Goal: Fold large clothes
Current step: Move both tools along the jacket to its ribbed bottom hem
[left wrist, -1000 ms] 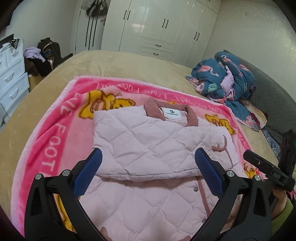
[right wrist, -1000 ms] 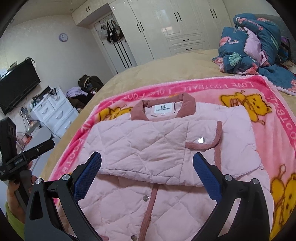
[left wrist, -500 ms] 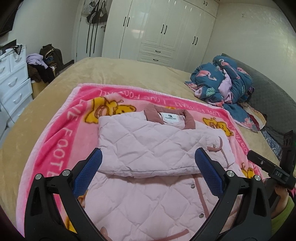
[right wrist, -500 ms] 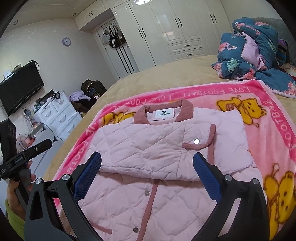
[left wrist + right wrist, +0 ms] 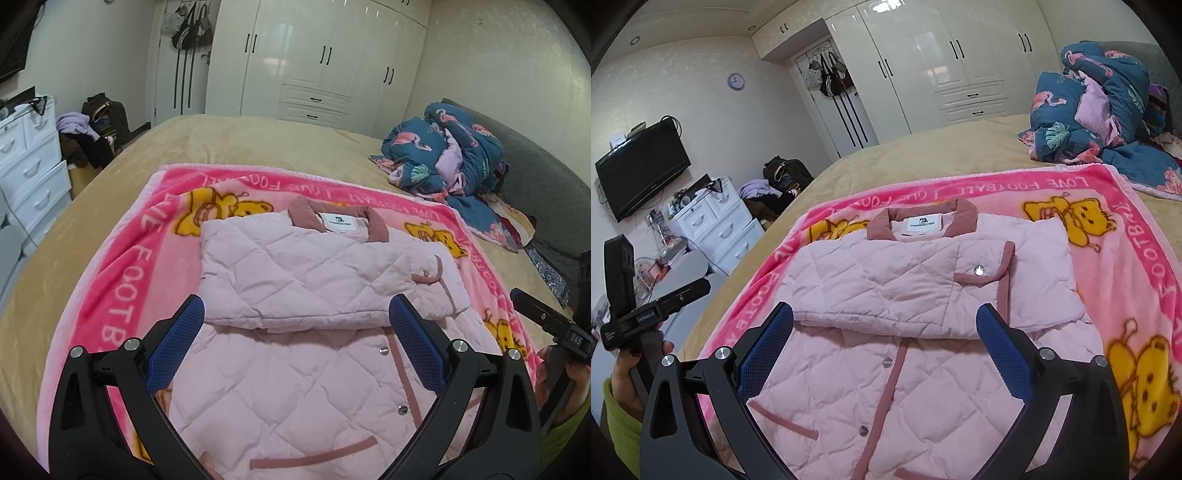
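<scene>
Left wrist view: fingers of the left gripper (image 5: 295, 332) spread wide, empty, above a pale pink quilted jacket (image 5: 317, 295) lying sleeves-folded on a pink bear-print fleece blanket (image 5: 122, 266). Right wrist view: right gripper (image 5: 884, 332) likewise wide apart and empty over the jacket (image 5: 886, 295); blanket (image 5: 1126, 240) spread on a tan bed (image 5: 923, 147).

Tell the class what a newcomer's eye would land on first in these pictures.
First, the pink quilted jacket, sleeves folded across its chest, lying centred on a bright pink bear-print blanket on the bed. Next, the crumpled flamingo-print quilt heaped at the far right.
</scene>
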Action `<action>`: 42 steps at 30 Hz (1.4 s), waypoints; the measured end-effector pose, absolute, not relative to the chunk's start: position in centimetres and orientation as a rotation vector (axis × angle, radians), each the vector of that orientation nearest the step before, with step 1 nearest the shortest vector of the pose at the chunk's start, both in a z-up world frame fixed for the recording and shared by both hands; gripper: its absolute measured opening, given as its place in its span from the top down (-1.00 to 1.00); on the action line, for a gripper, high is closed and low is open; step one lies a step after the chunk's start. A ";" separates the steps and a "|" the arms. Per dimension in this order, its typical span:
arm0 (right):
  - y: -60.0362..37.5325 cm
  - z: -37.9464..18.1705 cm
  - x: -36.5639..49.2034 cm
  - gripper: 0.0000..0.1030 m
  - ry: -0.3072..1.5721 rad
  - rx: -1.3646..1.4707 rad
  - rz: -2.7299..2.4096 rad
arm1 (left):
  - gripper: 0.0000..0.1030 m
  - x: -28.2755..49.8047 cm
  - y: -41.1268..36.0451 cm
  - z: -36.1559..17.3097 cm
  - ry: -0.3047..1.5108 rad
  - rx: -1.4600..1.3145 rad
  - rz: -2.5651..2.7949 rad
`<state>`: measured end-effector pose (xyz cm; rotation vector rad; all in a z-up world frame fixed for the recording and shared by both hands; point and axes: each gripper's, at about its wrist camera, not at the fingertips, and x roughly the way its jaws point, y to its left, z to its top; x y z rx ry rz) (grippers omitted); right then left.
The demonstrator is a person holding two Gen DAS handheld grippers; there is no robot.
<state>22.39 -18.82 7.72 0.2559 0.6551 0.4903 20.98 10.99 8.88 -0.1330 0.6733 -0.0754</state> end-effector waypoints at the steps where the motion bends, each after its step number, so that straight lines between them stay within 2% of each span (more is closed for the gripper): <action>1: -19.0 7.7 22.2 -0.92 0.655 0.251 0.492 | -0.82 20.7 11.0 8.9 0.668 -0.135 -0.078; 28: -22.3 6.7 17.3 -0.92 0.662 0.248 0.492 | -0.82 12.5 10.5 5.6 0.672 -0.191 -0.063; 42: -23.7 5.7 15.2 -0.92 0.698 0.241 0.482 | -0.82 9.0 11.3 3.2 0.743 -0.188 -0.002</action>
